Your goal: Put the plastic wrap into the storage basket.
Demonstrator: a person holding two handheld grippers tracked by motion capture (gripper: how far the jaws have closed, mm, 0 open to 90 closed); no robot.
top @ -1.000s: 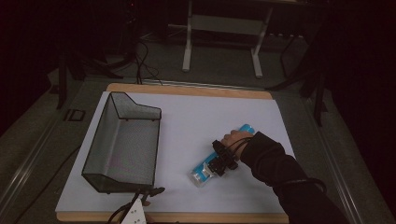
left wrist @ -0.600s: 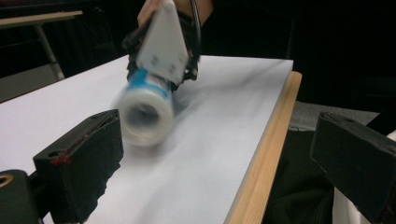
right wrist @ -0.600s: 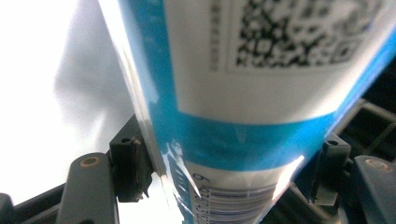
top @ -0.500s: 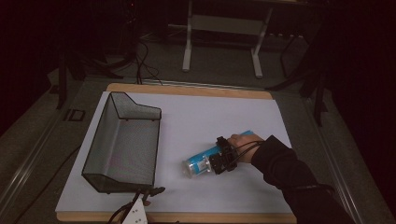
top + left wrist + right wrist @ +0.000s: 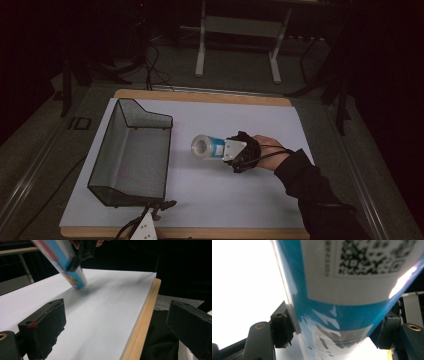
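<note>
right tool clamping blue can, holding it off worktop | left tool sitting open at worktop edge | mesh tray lying beyond can's open end

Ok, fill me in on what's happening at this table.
A person works with two handheld grippers. The right gripper is shut on a blue can and holds it tilted, one end at or just above the white board, to the right of the wire basket. The left gripper sits open at the near edge of the board, holding nothing.
</note>
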